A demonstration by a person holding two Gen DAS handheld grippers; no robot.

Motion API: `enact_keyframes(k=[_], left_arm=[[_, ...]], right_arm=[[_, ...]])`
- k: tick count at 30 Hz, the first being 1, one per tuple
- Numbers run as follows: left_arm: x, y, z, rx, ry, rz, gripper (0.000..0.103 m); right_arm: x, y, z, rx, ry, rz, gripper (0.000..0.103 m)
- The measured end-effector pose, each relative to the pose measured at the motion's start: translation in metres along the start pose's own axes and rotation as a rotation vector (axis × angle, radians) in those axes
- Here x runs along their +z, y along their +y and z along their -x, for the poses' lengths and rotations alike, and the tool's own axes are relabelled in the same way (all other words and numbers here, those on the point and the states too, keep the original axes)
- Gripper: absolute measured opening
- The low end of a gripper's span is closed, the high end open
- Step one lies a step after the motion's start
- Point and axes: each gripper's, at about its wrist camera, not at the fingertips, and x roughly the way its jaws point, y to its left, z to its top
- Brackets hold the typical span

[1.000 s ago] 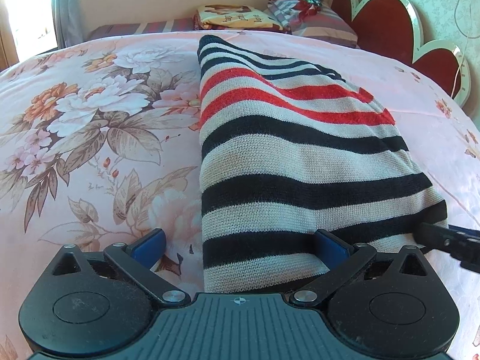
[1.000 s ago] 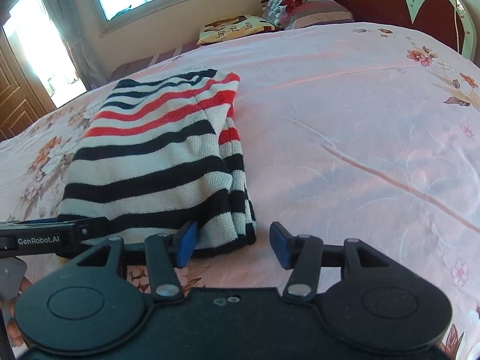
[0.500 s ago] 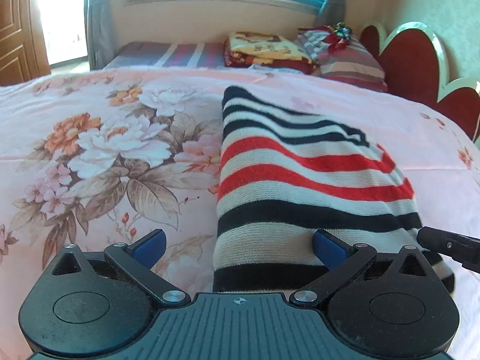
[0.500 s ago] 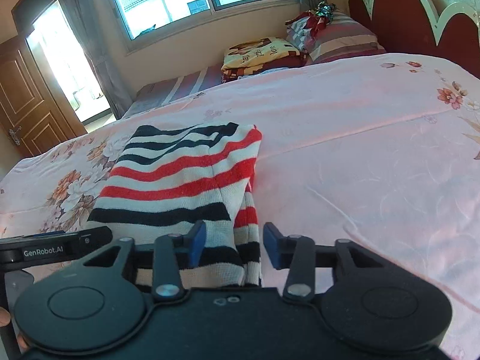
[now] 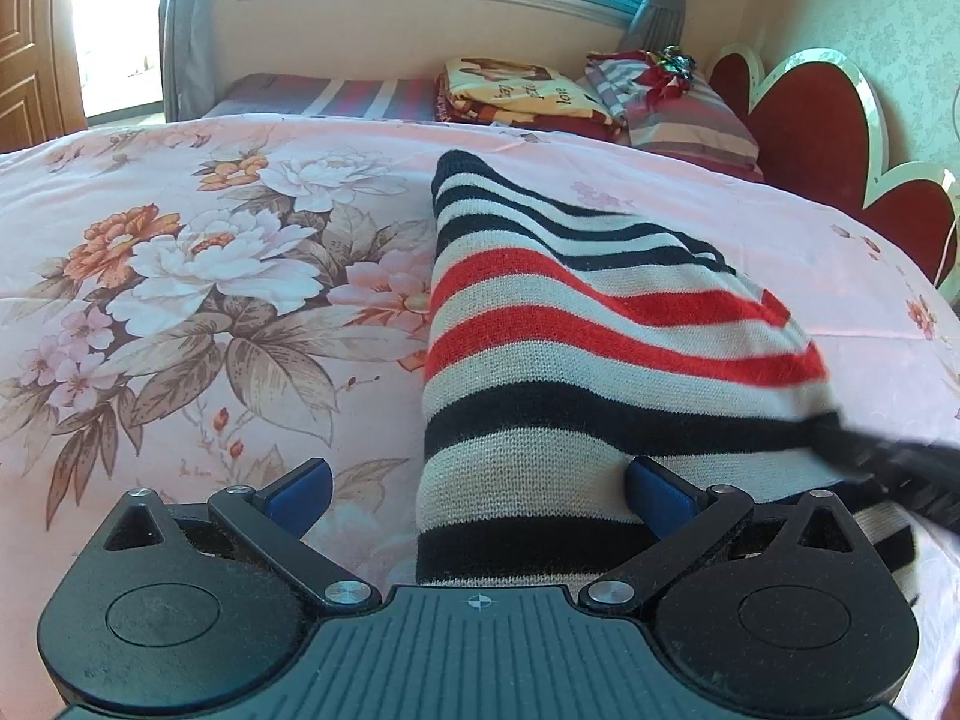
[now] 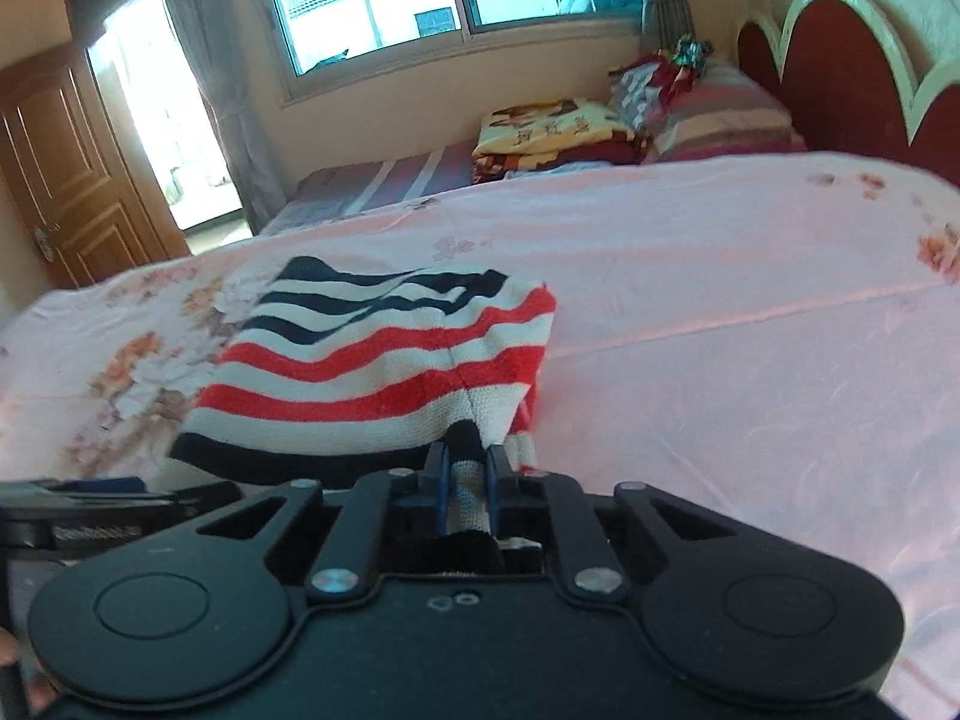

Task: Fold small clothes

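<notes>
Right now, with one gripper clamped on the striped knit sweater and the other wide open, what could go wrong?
1. The right gripper pinches only the near corner of the black, white and red striped knit sweater; the bunched knit may slip out.
2. The left gripper is open with the sweater's edge between its fingers, unheld; pulling now could skew the fold across the pink floral bedsheet.

On the folded yellow blanket (image 5: 516, 90) at the far side of the bed, dark script shows the word "love" in the left wrist view, with other words beside it too small to read, while the white lettering on the left gripper (image 6: 96, 531) is blurred beyond reading.
</notes>
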Motion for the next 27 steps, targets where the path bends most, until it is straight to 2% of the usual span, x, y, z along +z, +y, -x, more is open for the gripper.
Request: enact_keyframes(k=[3,4,5,8,10,12,14,18,20,21,23,27], left_arm=[[0.001,0.001,-0.001,-0.006,0.003,-0.004,0.103],[0.003,0.004,-0.001,-0.014,0.011,-0.001,0.103],[0.004,0.006,0.001,-0.02,0.017,0.007,0.103],[0.01,0.01,0.003,-0.027,0.014,0.01,0.103],[0.013,0.009,-0.002,-0.038,0.025,0.004,0.103],[0.016,0.008,-0.006,-0.05,0.035,0.009,0.103],[0.017,0.007,-0.011,-0.064,0.051,0.021,0.103],[0.018,0.011,-0.019,-0.098,0.078,0.057,0.103],[0.018,0.012,-0.023,-0.114,0.087,0.072,0.103],[0.018,0.012,-0.026,-0.122,0.091,0.077,0.103],[0.02,0.011,-0.03,-0.138,0.102,0.083,0.103],[0.022,0.01,-0.036,-0.176,0.118,0.095,0.103]], right_arm=[[-0.001,0.004,0.002,-0.02,-0.02,0.006,0.013],[0.002,0.002,0.004,-0.016,-0.017,-0.017,0.015],[0.005,-0.002,0.008,-0.003,-0.015,-0.042,0.022],[0.013,-0.005,0.022,0.011,-0.038,-0.081,0.023],[0.016,-0.002,0.02,0.025,-0.023,-0.083,0.024],[0.018,-0.004,0.011,0.043,0.007,-0.121,0.032],[0.019,-0.005,0.006,0.03,0.007,-0.141,0.046],[0.019,-0.01,-0.005,0.044,0.044,-0.174,0.052],[0.019,-0.013,-0.011,0.043,0.057,-0.184,0.069],[0.019,-0.014,-0.014,0.045,0.062,-0.186,0.07],[0.019,-0.02,-0.021,0.083,0.08,-0.208,0.072],[0.018,-0.041,-0.038,0.235,0.137,-0.309,0.069]])
